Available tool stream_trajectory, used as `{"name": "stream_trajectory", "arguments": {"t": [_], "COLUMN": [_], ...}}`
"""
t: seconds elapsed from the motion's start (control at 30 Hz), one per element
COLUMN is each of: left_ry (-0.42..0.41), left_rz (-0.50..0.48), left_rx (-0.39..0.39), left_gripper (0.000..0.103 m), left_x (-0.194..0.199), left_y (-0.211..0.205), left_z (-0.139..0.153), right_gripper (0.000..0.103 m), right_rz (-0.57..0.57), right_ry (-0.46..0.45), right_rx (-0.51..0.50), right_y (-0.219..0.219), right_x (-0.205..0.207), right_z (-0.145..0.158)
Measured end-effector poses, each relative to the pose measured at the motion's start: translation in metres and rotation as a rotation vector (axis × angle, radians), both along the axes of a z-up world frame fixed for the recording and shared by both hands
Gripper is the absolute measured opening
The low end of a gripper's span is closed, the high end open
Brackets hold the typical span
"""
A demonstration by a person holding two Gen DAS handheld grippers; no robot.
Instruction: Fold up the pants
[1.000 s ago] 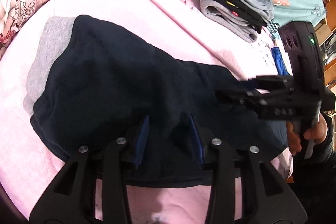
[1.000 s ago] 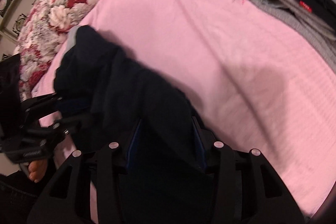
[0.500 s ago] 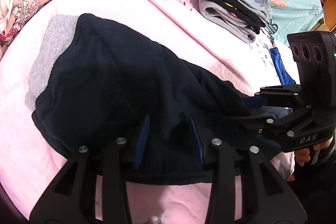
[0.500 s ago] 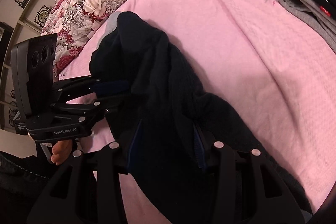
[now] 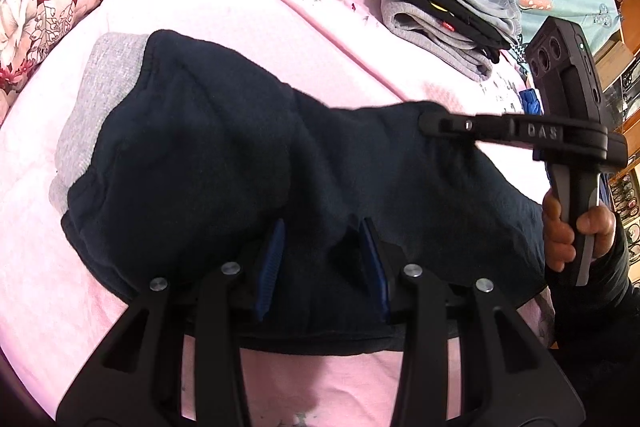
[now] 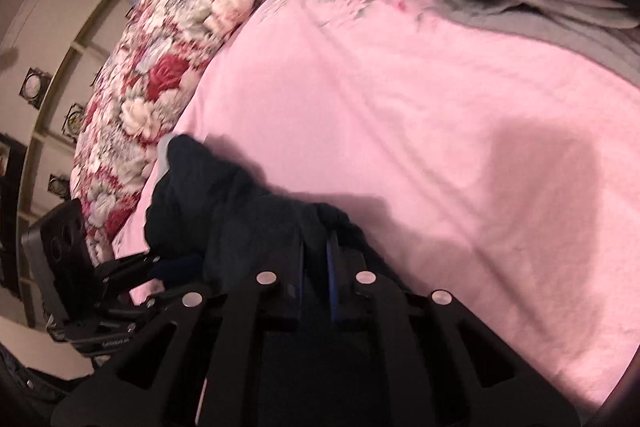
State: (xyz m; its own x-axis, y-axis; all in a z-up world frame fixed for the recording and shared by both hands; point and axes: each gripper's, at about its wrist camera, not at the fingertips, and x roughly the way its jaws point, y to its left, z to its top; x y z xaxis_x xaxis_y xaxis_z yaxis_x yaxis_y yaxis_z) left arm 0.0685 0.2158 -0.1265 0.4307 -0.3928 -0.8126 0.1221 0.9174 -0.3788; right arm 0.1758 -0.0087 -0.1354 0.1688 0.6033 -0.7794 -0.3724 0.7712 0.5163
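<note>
I have the pants (image 5: 248, 163) on the pink bedspread (image 5: 280, 27), this side of the folded stack (image 5: 440, 7). My left gripper (image 5: 324, 259) grasps the near hem with fabric bunched between wide-set pads; my right gripper (image 6: 316, 267) is pinched tight on another fold. The risk I see: thick fleece slipping from the left's loose bite, dropping the fold crooked, short of the grey waistband (image 5: 96, 95).

place: home bedroom | evidence: pink bedsheet (image 5: 248, 11); floral quilt (image 6: 168, 39); folded clothes (image 5: 444, 11)

Bright, fisheye-warped — right view blurred
</note>
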Motion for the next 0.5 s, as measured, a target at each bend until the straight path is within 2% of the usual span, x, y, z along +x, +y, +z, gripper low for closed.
{"name": "stream_trajectory", "arguments": {"t": [0.07, 0.13, 0.2, 0.27, 0.33, 0.43, 0.5], "left_ry": [0.000, -0.003, -0.005, -0.017, -0.013, -0.053, -0.087], "left_rz": [0.002, 0.004, 0.003, 0.010, 0.004, -0.042, -0.073], "left_rx": [0.011, 0.023, 0.036, 0.043, 0.062, 0.011, -0.018], "left_gripper": [0.040, 0.040, 0.040, 0.040, 0.040, 0.040, 0.047], "left_x": [0.000, 0.000, 0.002, 0.001, 0.001, -0.001, 0.002], "left_y": [-0.002, -0.004, -0.005, -0.006, -0.010, -0.018, -0.029], "left_z": [0.000, 0.000, -0.003, -0.001, 0.006, 0.026, 0.043], "right_gripper": [0.009, 0.009, 0.009, 0.016, 0.036, 0.054, 0.062], "right_rz": [-0.002, 0.018, 0.033, 0.041, 0.011, -0.049, -0.083], "right_ry": [-0.028, -0.024, -0.045, -0.023, -0.015, -0.116, -0.189], "right_rx": [-0.065, -0.146, -0.150, -0.139, -0.129, -0.141, -0.187], "right_y": [0.008, 0.019, 0.021, 0.020, 0.008, -0.019, -0.035], "right_x": [0.002, 0.007, 0.007, 0.006, 0.004, -0.014, -0.036], "right_z": [-0.001, -0.017, -0.017, -0.010, 0.004, 0.042, 0.064]}}
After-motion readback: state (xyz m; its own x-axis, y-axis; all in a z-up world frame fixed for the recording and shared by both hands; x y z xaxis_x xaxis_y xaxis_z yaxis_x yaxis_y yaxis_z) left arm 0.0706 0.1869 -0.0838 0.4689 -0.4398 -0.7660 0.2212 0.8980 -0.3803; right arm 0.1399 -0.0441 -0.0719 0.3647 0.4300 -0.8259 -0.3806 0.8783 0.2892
